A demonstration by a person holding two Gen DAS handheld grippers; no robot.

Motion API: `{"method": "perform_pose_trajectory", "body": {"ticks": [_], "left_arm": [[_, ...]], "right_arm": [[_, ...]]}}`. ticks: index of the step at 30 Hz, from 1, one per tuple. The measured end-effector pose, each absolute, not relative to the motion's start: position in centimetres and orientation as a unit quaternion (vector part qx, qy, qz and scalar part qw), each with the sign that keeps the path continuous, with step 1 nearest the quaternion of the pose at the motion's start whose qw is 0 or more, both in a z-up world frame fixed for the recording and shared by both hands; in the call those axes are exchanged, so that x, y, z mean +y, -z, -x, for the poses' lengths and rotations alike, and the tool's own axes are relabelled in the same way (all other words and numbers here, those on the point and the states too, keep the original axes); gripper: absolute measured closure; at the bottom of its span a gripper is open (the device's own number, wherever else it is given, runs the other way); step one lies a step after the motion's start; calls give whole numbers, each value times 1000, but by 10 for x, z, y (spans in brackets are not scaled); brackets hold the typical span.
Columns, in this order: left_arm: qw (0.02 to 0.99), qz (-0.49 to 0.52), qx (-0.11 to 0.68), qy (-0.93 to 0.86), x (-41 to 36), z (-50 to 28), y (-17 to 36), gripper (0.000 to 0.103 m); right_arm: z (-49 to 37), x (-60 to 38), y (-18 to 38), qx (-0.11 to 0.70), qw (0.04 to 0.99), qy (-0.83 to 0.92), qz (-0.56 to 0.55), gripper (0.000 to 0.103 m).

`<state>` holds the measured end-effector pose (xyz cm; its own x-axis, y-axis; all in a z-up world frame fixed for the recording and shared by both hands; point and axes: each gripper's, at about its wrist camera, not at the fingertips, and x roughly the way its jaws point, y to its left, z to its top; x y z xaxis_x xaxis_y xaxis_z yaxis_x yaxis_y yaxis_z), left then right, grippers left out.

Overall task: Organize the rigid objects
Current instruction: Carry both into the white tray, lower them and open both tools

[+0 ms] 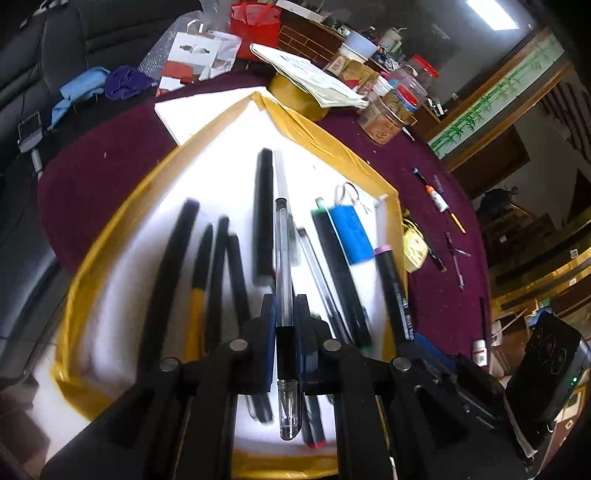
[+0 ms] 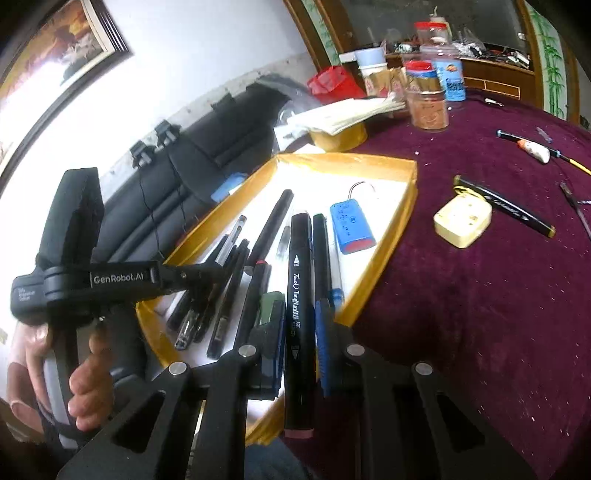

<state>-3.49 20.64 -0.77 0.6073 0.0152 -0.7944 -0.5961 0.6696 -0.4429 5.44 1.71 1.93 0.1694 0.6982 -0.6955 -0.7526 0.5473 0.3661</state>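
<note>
A gold-rimmed white tray (image 1: 332, 144) (image 2: 369, 160) on the maroon table holds several pens and markers and a blue battery pack (image 1: 351, 234) (image 2: 351, 230). My left gripper (image 1: 285, 299) is shut on a clear gel pen (image 1: 282, 258), held above the tray and pointing along the fingers. My right gripper (image 2: 301, 306) is shut on a black Touch art marker (image 2: 299, 314) over the tray's near right part. The left gripper's body (image 2: 122, 280) shows in the right wrist view, held by a hand.
On the maroon cloth right of the tray lie a cream plug adapter (image 2: 463, 221), a black marker (image 2: 506, 208), a glue stick (image 2: 533, 149) and loose pens (image 1: 454, 258). Jars (image 2: 430, 107), papers (image 2: 343, 114) and a red bag (image 1: 255, 22) stand at the back.
</note>
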Motion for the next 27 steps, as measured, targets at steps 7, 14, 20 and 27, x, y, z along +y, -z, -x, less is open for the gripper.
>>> {"method": "perform_pose_trajectory", "body": {"ticks": [7,14,20,27], "left_arm": [[818,359,395,-214,243,14,10,96],[809,356,412,-222,269,-11,21,96],[810,345,419,-221,274,-19,26,96],[805,331,438,-225,274,-32,35,96]], "right_arm": [[-60,55,-7,445,758,-472,68,89],[-80,85,-5,453,760,-457,85,89],[-84,96,4,460,760,-447,104,89],[-79,100,3,450,766,-444,118,89]]}}
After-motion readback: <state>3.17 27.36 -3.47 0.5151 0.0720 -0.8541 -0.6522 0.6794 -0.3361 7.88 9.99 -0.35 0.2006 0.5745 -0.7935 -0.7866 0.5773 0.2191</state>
